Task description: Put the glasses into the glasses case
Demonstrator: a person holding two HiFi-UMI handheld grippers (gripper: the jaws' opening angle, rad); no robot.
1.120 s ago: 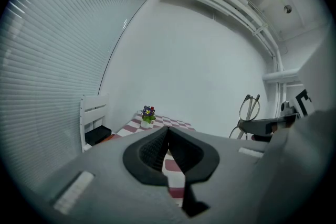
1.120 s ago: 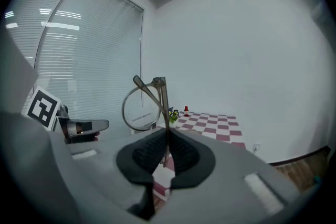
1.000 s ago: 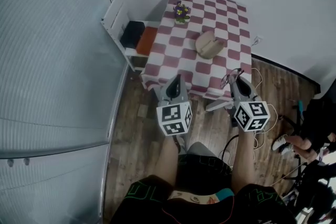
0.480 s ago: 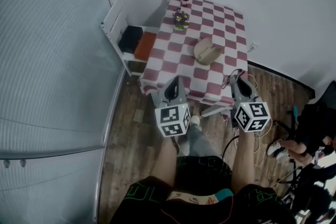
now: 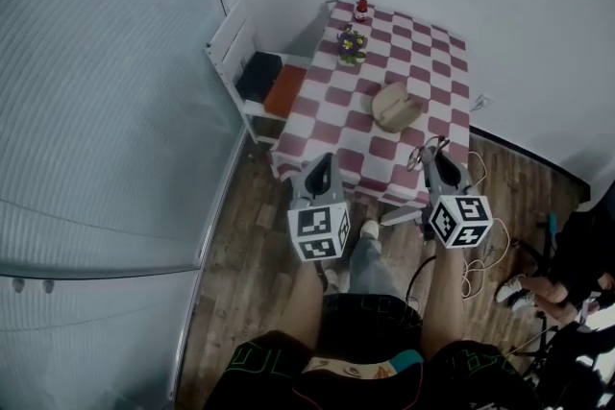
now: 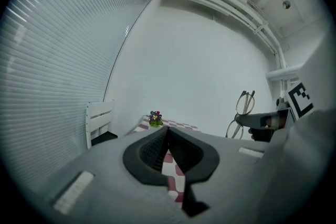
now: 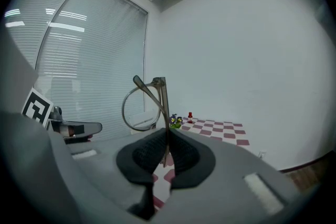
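A beige glasses case (image 5: 395,106) lies on the red-and-white checked table (image 5: 332,118). My right gripper (image 5: 434,155) is shut on the thin-framed glasses (image 7: 147,103), which stick up from its jaws; they also show in the left gripper view as glasses (image 6: 243,110) and in the head view as glasses (image 5: 423,152) at the table's near edge. My left gripper (image 5: 322,164) is shut with nothing in it, over the floor at the table's near edge. In its own view my left gripper (image 6: 168,129) points toward the table.
A small flower pot (image 5: 351,44) and a red bottle (image 5: 361,10) stand at the table's far end. A white chair (image 5: 252,77) with dark and orange cushions stands left of the table. Window blinds (image 5: 96,91) fill the left side. Cables (image 5: 476,259) and another person's legs (image 5: 557,254) are at right.
The view has shifted so that the table sits slightly further right and lower. Both grippers keep their pose near the table's near edge, the right still holding the glasses.
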